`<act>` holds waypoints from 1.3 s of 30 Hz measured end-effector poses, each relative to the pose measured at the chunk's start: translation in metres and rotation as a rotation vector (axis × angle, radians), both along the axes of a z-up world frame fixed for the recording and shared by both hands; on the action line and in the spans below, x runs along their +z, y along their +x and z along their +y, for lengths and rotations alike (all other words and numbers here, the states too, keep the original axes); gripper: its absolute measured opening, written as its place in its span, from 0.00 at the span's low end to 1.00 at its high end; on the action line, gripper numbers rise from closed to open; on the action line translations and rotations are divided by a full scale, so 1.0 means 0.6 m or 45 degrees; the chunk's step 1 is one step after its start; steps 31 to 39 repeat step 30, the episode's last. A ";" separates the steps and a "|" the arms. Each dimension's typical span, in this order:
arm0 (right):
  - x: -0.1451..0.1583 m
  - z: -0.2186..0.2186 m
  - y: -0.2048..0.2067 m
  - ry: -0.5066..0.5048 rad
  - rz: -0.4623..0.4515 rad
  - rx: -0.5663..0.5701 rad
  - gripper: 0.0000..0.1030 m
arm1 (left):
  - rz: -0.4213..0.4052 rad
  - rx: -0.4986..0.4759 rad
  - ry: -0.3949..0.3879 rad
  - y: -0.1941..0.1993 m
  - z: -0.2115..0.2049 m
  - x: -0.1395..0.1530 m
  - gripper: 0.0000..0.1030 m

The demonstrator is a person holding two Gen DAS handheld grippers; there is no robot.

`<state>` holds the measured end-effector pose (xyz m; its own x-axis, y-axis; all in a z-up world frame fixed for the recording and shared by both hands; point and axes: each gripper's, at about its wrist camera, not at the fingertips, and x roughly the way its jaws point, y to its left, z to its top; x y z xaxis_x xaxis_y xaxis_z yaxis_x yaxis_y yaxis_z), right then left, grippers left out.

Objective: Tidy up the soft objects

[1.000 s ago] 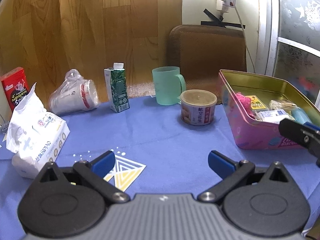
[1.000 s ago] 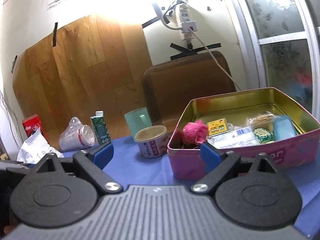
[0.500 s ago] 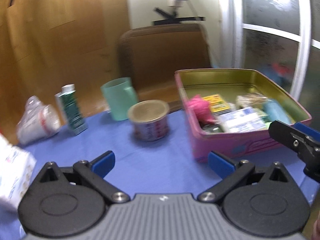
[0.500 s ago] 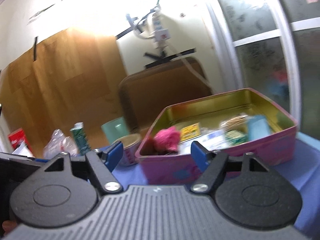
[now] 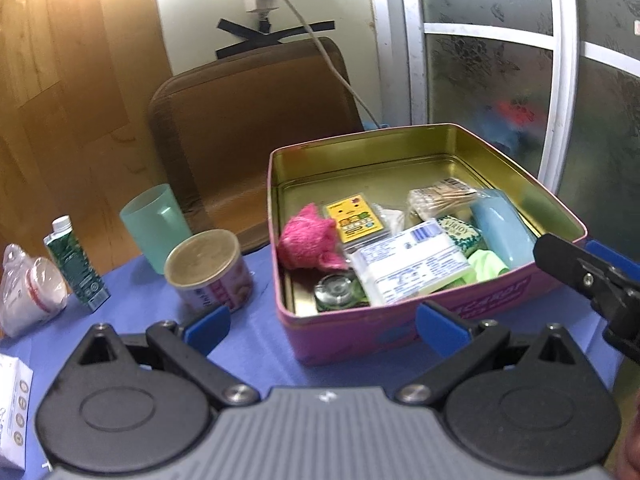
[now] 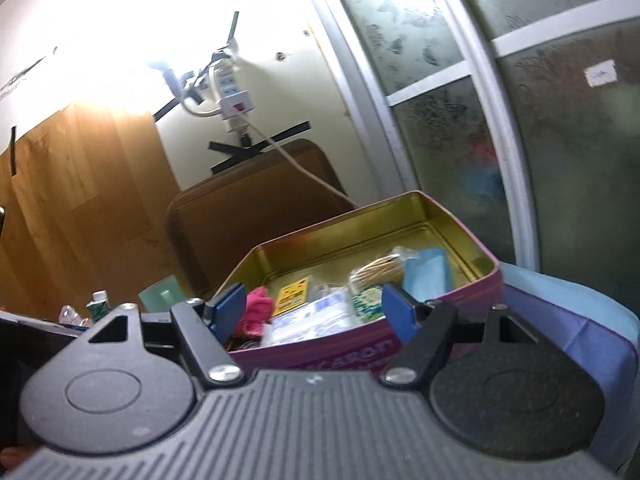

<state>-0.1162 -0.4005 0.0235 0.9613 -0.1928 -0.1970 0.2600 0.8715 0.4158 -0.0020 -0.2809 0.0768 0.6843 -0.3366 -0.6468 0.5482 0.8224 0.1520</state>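
Pink tin [image 5: 352, 338]: on the blue-clothed desk [image 5: 256, 344], lid off, gold inside.
Pink yarn ball [image 5: 308, 240]: in the tin at 9 o'clock, against the left wall.
Green cloth [image 5: 490, 264]: in the tin at 4 o'clock, beside the white packet [image 5: 408, 268].
Can [image 5: 208, 272]: just left of the tin; green cup [image 5: 154, 226] behind it.
Left hand-held gripper [image 5: 322, 326]: jaws wide apart, nothing between them, before the tin's near wall.
Right hand-held gripper [image 6: 314, 312]: jaws apart and empty, having narrowed a little just now, facing the tin.
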 end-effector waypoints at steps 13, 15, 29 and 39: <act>0.009 -0.048 -0.001 0.003 -0.022 -0.011 0.75 | -0.027 -0.060 0.051 0.005 -0.073 0.010 1.00; 0.011 -0.056 0.003 0.000 -0.018 -0.008 0.75 | -0.014 -0.056 0.049 0.011 -0.080 0.011 1.00; 0.001 -0.074 0.003 0.044 -0.008 -0.023 0.75 | -0.005 -0.063 0.040 0.014 -0.094 0.000 1.00; 0.001 -0.073 0.003 0.043 -0.008 -0.025 0.75 | -0.012 -0.063 0.036 0.012 -0.093 0.001 1.00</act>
